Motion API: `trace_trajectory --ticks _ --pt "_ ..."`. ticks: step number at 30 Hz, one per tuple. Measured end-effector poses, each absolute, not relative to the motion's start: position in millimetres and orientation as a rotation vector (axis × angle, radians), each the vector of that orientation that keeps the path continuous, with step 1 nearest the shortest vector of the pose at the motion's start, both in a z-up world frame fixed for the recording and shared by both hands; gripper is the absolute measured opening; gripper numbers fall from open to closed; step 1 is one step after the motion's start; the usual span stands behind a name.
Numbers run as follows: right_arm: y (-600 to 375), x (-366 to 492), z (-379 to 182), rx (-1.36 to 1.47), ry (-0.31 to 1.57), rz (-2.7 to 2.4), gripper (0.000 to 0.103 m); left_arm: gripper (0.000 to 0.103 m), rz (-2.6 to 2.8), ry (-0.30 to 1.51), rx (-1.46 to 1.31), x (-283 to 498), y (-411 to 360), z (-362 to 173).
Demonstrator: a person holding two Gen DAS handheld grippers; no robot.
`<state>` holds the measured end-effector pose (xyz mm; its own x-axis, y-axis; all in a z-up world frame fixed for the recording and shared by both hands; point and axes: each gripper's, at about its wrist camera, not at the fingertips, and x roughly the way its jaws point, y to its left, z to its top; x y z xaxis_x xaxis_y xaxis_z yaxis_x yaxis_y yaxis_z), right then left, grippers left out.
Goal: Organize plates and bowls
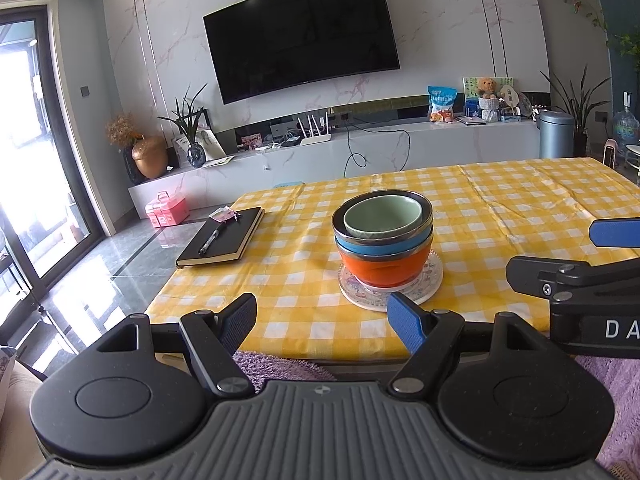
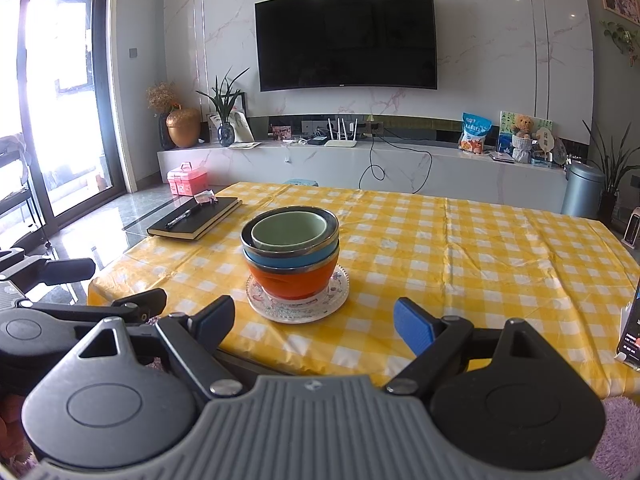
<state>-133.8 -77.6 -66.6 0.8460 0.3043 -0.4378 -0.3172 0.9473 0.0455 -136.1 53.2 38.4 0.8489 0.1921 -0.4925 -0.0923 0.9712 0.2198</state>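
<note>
Three nested bowls stand on a small patterned plate (image 1: 430, 282) (image 2: 338, 300) on the yellow checked table: an orange bowl (image 1: 386, 266) (image 2: 294, 280) at the bottom, a blue bowl (image 1: 360, 246) (image 2: 280, 261) in it, a pale green bowl (image 1: 382, 216) (image 2: 288, 230) on top. My left gripper (image 1: 322, 322) hangs open at the table's near edge, short of the stack, with nothing between its fingers. My right gripper (image 2: 314, 322) is likewise open and empty in front of the plate. The right gripper (image 1: 580, 256) also shows at the right of the left wrist view, and the left gripper (image 2: 80, 284) at the left of the right wrist view.
A black notebook (image 1: 222, 238) (image 2: 196, 218) with a pen lies at the table's far left corner. The yellow checked cloth (image 1: 500, 208) (image 2: 460, 248) stretches right and back. A dark phone-like object (image 2: 630, 332) stands at the right edge. Beyond are a TV, a low cabinet and a glass door.
</note>
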Motion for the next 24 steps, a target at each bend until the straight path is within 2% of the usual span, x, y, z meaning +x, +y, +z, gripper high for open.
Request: trace_trajectory --ticks 24 --pt "-77.1 -135.1 -66.0 -0.032 0.457 0.328 0.086 0.087 0.145 0.525 0.190 -135.2 49.7 39.5"
